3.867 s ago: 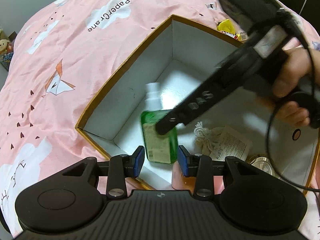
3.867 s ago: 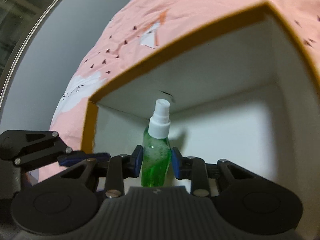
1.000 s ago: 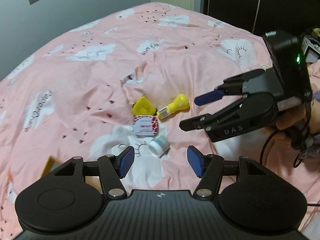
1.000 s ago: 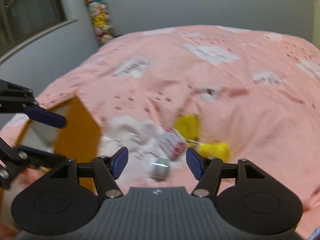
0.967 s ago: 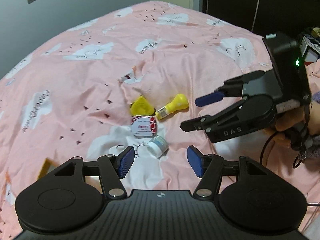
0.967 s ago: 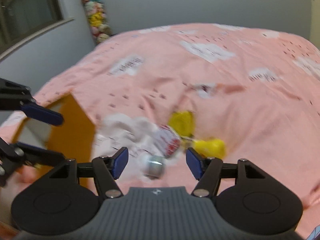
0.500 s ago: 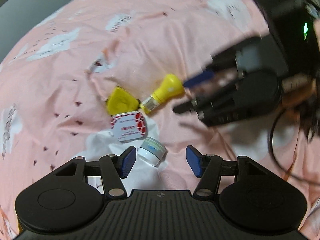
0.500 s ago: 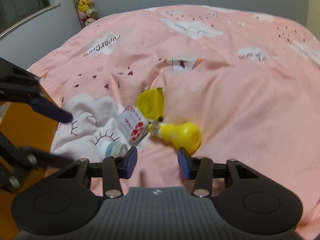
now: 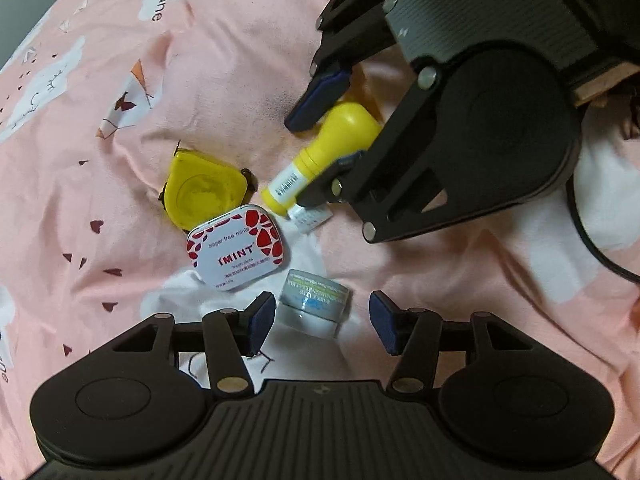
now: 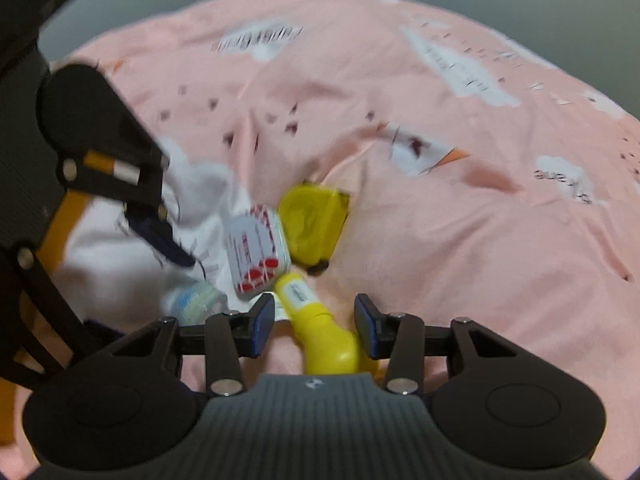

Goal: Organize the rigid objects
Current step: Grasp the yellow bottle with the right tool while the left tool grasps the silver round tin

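Several small items lie on the pink bedspread. A small grey-lidded cream jar (image 9: 314,304) sits between the open fingers of my left gripper (image 9: 322,326), not gripped. A yellow bulb-shaped bottle (image 9: 324,152) lies between the open fingers of my right gripper (image 9: 320,148); in the right wrist view the bottle (image 10: 320,328) is between the pads of the gripper (image 10: 315,326), not squeezed. A red-and-white IMINT mint tin (image 9: 236,248) and a yellow rounded case (image 9: 200,190) lie beside them, also in the right wrist view as tin (image 10: 258,256) and case (image 10: 312,224).
The orange wall of the cardboard box (image 10: 64,220) shows at the left edge of the right wrist view, behind the left gripper. A white paper tag (image 9: 310,216) lies by the bottle's neck. Pink bedspread (image 9: 224,60) spreads all around.
Both grippers have dropped close to the items. The left one now straddles the cream jar and the right one straddles the yellow bottle. Both stay open.
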### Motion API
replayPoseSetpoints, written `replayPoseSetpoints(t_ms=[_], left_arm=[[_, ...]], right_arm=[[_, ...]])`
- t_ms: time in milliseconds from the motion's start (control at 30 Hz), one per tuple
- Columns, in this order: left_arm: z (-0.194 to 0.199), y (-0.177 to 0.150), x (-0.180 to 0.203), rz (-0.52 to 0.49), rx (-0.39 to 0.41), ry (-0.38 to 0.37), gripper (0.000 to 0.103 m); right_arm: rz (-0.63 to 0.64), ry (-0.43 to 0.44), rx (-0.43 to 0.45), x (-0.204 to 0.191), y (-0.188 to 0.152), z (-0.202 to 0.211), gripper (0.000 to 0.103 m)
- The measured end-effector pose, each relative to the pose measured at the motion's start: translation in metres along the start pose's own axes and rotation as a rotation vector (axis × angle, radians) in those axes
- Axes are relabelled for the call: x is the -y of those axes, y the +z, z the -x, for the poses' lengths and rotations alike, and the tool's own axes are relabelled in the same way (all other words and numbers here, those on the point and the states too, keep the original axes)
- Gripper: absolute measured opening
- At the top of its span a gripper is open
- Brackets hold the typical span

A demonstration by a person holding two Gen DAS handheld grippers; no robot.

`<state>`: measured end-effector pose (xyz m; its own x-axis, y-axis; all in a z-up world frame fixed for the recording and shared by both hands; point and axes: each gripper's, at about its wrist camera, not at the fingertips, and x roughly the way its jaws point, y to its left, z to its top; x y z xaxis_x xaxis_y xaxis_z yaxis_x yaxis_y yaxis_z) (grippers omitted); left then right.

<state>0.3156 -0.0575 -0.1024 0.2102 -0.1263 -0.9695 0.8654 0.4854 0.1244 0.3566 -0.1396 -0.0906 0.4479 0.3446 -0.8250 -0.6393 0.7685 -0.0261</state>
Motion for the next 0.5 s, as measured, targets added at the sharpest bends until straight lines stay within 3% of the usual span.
replayPoseSetpoints(t_ms=[167,333,500], left_arm=[[-0.017,0.006,-0.002,0.004,-0.045,-0.001,0.062],[-0.024,0.010,-0.005,0.009,-0.076,0.008,0.056],[-0.027,0.011,-0.005,0.005,-0.091,0.006,0.049]], right_arm=[[0.062,0.045,-0.054,0.000,0.000,-0.010,0.042],[0.059,0.105,-0.090,-0.002,0.000,-0.015,0.024],[0.013,0.142,-0.118,-0.001,-0.002,-0.017,0.024]])
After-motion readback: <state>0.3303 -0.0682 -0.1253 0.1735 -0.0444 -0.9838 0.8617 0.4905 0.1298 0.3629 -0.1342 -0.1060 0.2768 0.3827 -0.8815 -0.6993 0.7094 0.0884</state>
